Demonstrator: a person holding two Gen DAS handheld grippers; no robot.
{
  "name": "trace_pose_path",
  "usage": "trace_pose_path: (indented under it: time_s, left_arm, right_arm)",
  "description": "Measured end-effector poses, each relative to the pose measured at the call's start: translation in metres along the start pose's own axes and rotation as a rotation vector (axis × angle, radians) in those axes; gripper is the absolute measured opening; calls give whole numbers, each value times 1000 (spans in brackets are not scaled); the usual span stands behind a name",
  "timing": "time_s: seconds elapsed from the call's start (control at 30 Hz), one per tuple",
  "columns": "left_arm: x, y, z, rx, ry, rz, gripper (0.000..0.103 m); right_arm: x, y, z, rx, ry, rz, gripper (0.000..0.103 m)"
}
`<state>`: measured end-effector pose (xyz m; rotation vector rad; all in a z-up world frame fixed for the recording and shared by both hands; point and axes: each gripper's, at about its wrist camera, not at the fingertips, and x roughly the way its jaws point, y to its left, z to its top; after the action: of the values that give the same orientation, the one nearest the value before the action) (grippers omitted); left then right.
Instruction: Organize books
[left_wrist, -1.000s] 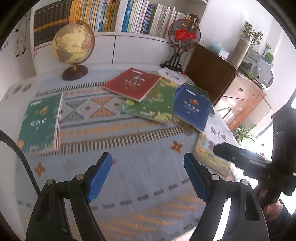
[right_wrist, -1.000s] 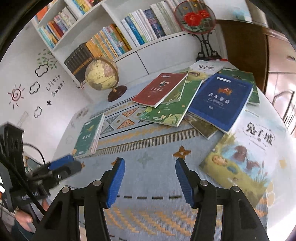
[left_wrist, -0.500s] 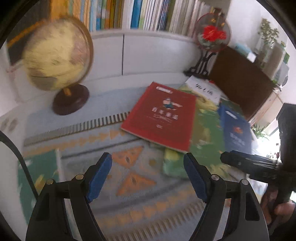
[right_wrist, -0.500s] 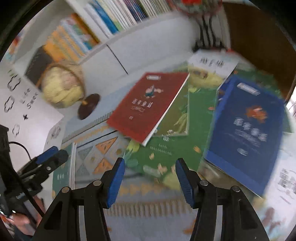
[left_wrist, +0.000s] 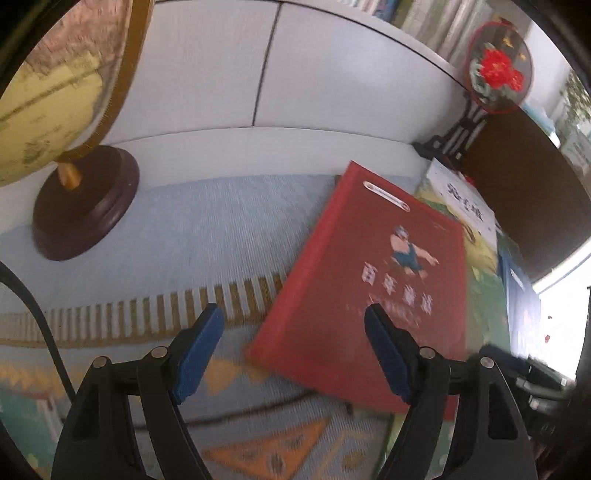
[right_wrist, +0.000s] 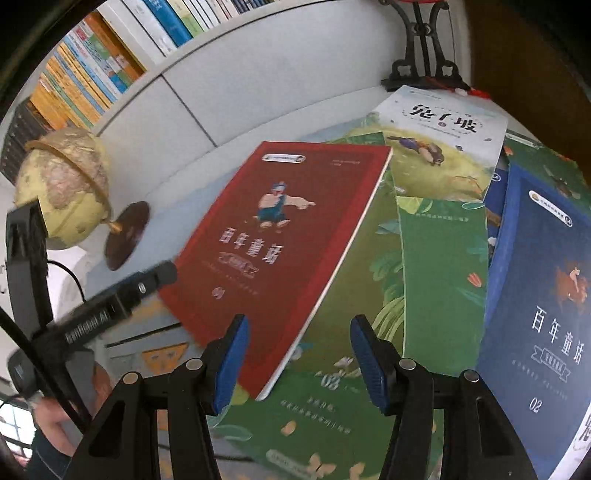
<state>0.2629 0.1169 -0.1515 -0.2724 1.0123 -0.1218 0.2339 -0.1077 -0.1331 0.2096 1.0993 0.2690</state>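
the patterned cloth (left_wrist: 229, 218) covers the table, with a globe (right_wrist: 62, 184) at its far left and a loose overlapping spread of books on the right. the green book (right_wrist: 439, 266) lies widest and lowest, the blue book (right_wrist: 543, 295) overlaps its right side, and the red book (right_wrist: 280, 236) sits on top at the left, its near corner hanging over the cloth. both tools hover above that red book, touching nothing: the left gripper (left_wrist: 293, 354) stands spread wide over its near left corner, the right gripper (right_wrist: 297, 360) spread over its near right edge, empty. the red book looks like the one to lift first; pinching the overhanging edge should keep the lower books undisturbed.
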Motion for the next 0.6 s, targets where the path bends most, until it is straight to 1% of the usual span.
trace_pose_path:
  time_s: [0.1, 0.13, 0.2, 0.23, 0.4, 0.6]
  left_arm:
    - [11, 3, 4, -26, 26, -27, 76]
    - [15, 3, 3, -36, 41, -51, 76]
    - [15, -1, 1, -27, 35, -70, 76]
    - [16, -3, 0, -21, 48, -87, 76]
    - [7, -22, -11, 18, 57, -106, 77]
    - [-17, -47, -37, 57, 59, -124, 77]
  right_arm:
    - [4, 2, 2, -18, -16, -19, 55]
    - [6, 3, 3, -25, -15, -21, 55]
    - [9, 6, 5, -38, -14, -10, 55]
    - [11, 7, 6, -40, -13, -4, 55]
    - [10, 8, 4, -37, 12, 60, 56]
    - [-4, 2, -12, -82, 25, 26, 58]
